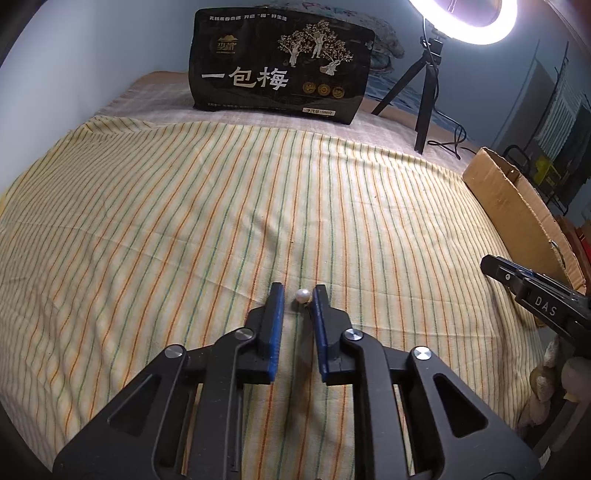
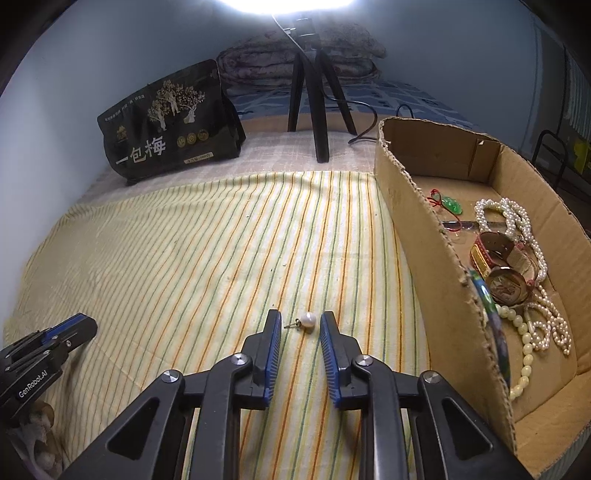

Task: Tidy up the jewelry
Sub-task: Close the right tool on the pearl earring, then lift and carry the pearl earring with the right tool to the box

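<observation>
A white pearl stud earring [image 2: 307,320] lies on the striped cloth [image 2: 207,258], its metal post pointing left. My right gripper [image 2: 300,322] is open, one finger on each side of it, not touching. In the left wrist view a pearl earring [image 1: 302,295] lies between the fingertips of my open left gripper [image 1: 298,295], close to the right finger. The right gripper [image 1: 517,275] shows at the right edge there; the left gripper [image 2: 70,328] shows at the lower left in the right wrist view. A cardboard box [image 2: 417,229] on the right holds pearl strands [image 2: 517,218], a watch [image 2: 506,284] and a green pendant [image 2: 452,204].
A black snack bag [image 1: 277,66] stands at the far edge of the cloth. A black tripod [image 2: 317,99] with a ring light [image 1: 476,22] and a cable stands beside it. The cardboard box [image 1: 517,206] borders the cloth on the right. Folded bedding [image 2: 295,62] lies behind.
</observation>
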Demonstrator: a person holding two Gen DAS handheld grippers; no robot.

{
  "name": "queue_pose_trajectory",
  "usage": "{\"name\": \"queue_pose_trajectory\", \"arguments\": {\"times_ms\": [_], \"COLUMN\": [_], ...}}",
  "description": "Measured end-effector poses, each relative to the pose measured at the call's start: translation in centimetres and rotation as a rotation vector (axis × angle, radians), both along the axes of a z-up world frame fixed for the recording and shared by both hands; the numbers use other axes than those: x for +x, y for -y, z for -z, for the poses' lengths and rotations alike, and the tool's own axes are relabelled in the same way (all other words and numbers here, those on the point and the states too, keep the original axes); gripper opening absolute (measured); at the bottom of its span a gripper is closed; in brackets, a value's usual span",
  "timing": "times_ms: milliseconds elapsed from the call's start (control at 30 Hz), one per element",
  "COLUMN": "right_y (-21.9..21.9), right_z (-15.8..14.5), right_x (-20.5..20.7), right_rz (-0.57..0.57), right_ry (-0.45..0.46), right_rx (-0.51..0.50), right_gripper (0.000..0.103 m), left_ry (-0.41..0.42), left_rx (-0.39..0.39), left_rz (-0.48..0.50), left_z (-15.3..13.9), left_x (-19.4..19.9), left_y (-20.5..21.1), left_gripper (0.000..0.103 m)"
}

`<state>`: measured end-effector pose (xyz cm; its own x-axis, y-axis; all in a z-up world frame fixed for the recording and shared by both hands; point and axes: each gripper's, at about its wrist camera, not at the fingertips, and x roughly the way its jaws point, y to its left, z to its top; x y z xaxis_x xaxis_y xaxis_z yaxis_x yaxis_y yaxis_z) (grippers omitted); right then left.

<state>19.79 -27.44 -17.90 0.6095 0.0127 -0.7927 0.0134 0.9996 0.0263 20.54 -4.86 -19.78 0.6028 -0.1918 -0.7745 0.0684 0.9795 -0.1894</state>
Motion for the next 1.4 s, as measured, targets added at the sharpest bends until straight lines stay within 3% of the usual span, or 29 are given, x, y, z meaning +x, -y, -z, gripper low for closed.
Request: {"name": "queue_pose_trajectory", "arguments": {"times_ms": [67,367,633,1133,1400], "right_y": [-0.3,-0.1,-0.3,-0.6,1.4], "right_z": [0.1,0.1,-1.9,-6.7,-10.4], "right_x": [0.2,-0.1,-1.6,-6.2,-8.7], "right_rz": [-0.002,-0.004,-0.022,-0.065,-0.062], "right_ry": [-0.006,0.004,0.037,0.09,0.124], "right_rx": [-0.017,-0.011,-0.005,0.002,0.014], "right_gripper": [0.016,0.015,0.015,0.015,0.015], "left_ry": [0.001,0.003,-0.001,0.081,0.129], "left_rx": [0.0,-0.002,-0.037,0.013,0.014], "left_rz": [-0.002,-0.013,-0.038,0.017,0.087], "left_z": [0.0,-0.1,-1.1,-7.0,-9.6], "left_x": [0.0,0.0,-0.8,-4.4,-5.9], "left_y": [0.0,-0.1,-1.1,0.3,2.5], "left_gripper": [0.011,0.008,0.008,0.008,0.008]}}
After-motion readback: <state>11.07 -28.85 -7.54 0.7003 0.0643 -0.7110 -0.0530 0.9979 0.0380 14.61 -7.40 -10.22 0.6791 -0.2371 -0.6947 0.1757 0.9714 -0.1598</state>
